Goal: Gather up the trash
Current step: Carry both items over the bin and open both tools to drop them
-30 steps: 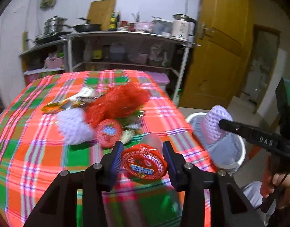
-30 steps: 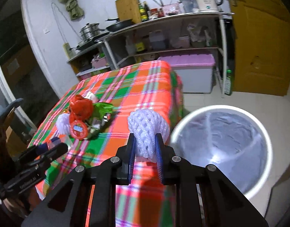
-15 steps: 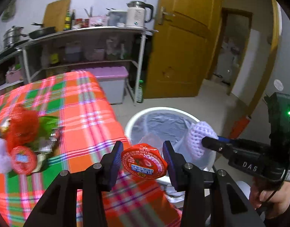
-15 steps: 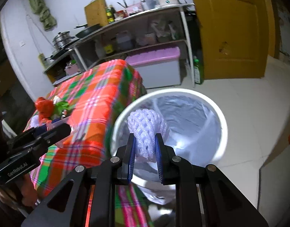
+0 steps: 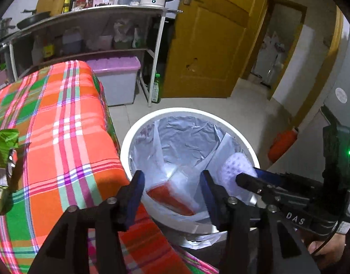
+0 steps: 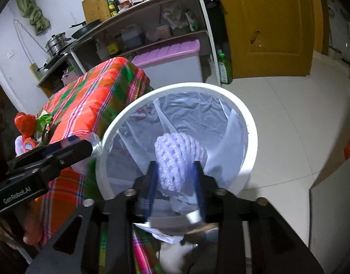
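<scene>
I open left gripper (image 5: 172,188): red-lid cup (image 5: 169,196), pinched a moment ago, drops into bin (image 5: 138,134) at 6 o'clock. Right gripper (image 6: 175,182) opening, foam net (image 6: 179,157) slipping free between jaws. More trash left on table (image 5: 67,141).

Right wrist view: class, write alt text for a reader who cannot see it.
The right gripper is opening around a white foam net above a lined white bin. A plaid-covered table stands beside the bin.

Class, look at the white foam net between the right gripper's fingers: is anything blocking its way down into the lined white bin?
Nothing visible: the foam net hangs over the bin's open mouth as the right gripper's jaws open.
</scene>
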Tool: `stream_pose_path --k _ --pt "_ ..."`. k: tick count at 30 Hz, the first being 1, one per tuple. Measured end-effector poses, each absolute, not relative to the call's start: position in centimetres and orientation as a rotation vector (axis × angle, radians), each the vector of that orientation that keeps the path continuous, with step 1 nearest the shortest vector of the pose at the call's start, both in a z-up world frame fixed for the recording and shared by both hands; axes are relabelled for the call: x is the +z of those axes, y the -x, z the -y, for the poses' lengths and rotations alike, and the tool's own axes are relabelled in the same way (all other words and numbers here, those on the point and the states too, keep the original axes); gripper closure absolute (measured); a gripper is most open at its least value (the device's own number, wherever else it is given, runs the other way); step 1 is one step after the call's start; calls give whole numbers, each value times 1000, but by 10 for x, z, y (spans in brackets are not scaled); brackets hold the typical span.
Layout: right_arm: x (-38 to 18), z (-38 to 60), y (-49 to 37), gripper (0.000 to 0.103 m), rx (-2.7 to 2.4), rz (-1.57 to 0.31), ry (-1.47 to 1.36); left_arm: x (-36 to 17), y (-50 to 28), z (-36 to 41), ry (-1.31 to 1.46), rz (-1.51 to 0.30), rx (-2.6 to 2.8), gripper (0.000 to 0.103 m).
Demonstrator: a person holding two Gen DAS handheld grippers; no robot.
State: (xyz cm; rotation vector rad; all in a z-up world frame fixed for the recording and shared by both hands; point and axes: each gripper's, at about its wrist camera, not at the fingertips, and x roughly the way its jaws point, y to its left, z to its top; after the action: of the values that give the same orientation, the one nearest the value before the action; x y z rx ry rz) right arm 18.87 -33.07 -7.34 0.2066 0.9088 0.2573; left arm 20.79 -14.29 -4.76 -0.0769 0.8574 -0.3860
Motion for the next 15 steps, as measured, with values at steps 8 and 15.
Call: stream_pose_path --k 8,15 --pt "-70 334 -186 63 256 -896 -216 -46 -208 141 93 -851 -386 45" --pt "-48 331 -170 63 281 -831 -213 -22 -185 128 112 -773 -372 45"
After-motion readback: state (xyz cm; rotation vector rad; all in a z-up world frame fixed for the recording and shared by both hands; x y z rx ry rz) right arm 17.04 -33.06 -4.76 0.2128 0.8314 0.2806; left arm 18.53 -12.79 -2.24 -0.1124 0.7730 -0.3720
